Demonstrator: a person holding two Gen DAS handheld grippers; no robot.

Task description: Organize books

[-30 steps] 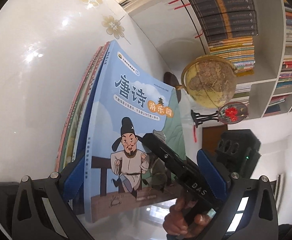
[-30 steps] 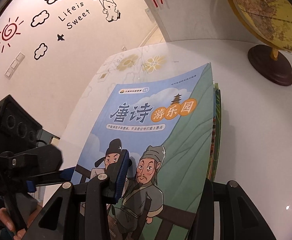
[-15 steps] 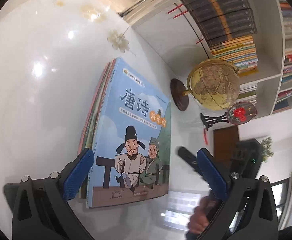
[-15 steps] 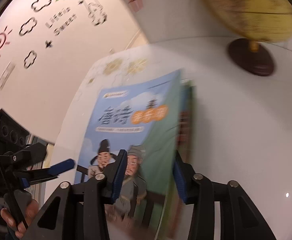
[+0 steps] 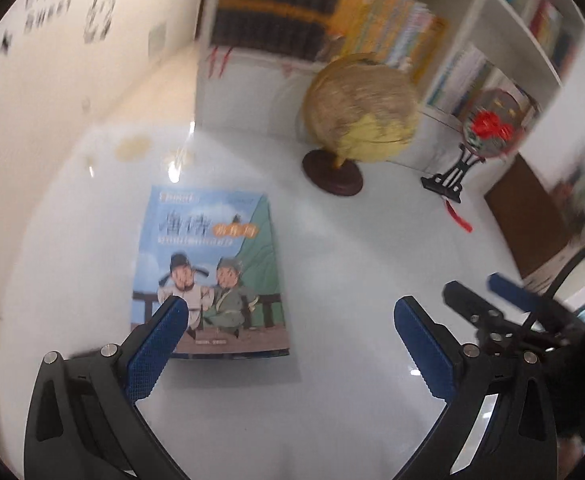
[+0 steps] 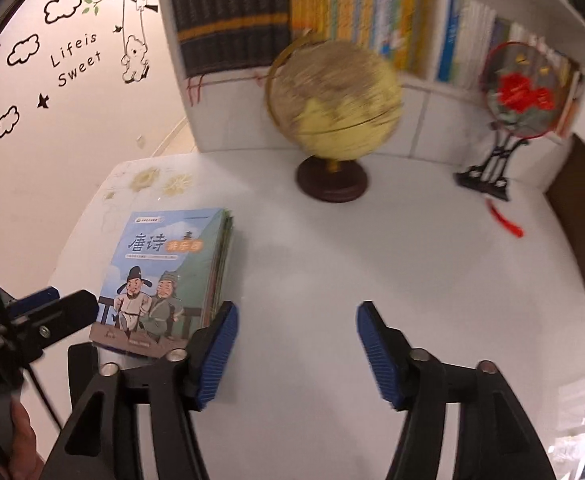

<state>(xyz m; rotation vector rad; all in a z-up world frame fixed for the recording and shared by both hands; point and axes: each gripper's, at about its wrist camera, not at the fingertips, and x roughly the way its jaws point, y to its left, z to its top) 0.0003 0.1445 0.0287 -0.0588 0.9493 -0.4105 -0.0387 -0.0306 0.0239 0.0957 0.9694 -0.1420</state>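
Left wrist view: our left tongs (image 5: 288, 340) spread wide, gripping nothing. Book stack (image 5: 208, 272) flat on white worktop (image 5: 352, 272), lower left of centre; globe (image 5: 362, 110) upper right.

Right wrist view: right tongs (image 6: 296, 352) just been opening, nothing between pads. Stack (image 6: 164, 276) lower left, we're clear of it.

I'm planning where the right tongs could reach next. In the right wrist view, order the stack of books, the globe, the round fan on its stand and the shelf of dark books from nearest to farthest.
From the right tongs:
1. Stack of books, just left of the left pad.
2. Globe, ahead, mid-table.
3. Round fan, far right; close to the globe's depth, hard to separate.
4. Dark books, on the shelf behind.
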